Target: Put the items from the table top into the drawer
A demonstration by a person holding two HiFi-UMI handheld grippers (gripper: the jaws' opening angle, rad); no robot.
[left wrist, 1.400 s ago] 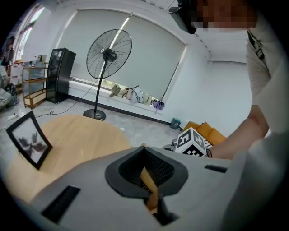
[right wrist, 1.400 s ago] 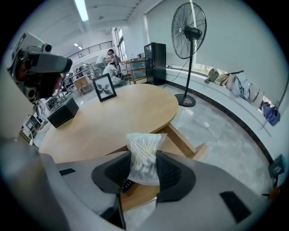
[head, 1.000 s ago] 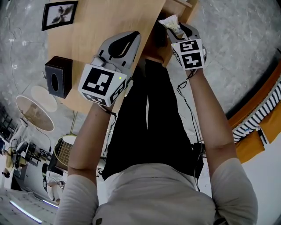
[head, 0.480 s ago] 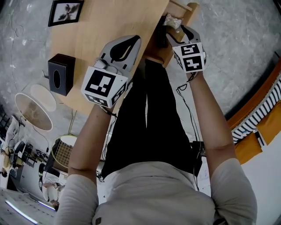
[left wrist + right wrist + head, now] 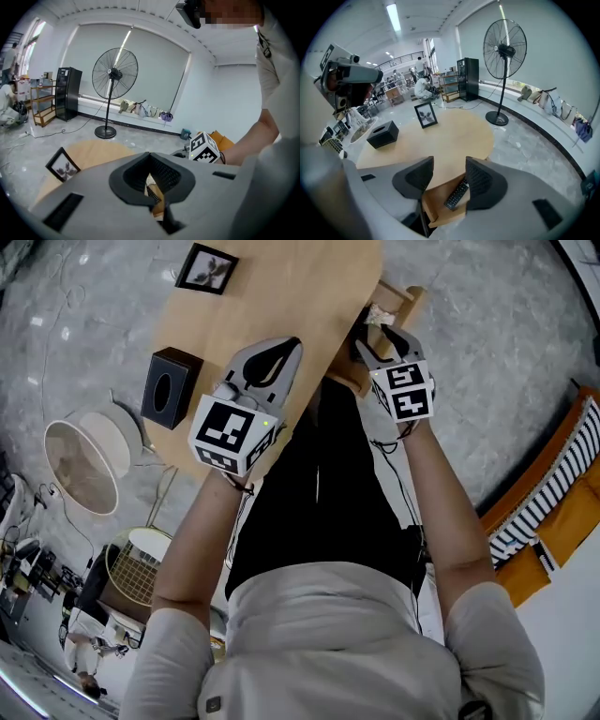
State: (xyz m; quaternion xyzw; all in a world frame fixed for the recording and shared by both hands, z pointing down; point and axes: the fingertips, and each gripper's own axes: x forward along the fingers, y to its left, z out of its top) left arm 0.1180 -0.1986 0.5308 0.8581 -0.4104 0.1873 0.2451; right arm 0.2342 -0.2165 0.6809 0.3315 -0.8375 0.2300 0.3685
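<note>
- My right hand-held gripper [image 5: 449,165] is standing wide and empty, its jaws just now closing a little with nothing between them. A second ago it was pinching a white item over the drawer.
- That white item [image 5: 379,315] (it looks like a shuttlecock, though I cannot be sure) is now lying inside the open drawer [image 5: 411,298], apart from my jaws. I am reading that delivery as finished.
- My left hand-held gripper [image 5: 150,157] is staying closed tip to tip with nothing in it, as it was a second ago.
- Both hand-held grippers are lifting away from the drawer, and the head view is taking in more of the room than it did a moment ago.
- Looking down between my right jaws, I am seeing a black remote [image 5: 457,194] already resting on the drawer floor, so at least two things are stowed.
- Farther out, the desk [image 5: 281,296] is still carrying a framed picture [image 5: 207,268] near its far end and a black tissue box [image 5: 171,388] at its left edge, well apart from each other and from the drawer.
- I am judging the task partly done. Those two are what is left, and the drawer is staying open to receive them.
- The next reach is probably going to need a wide grip, since the box looks bulky.
</note>
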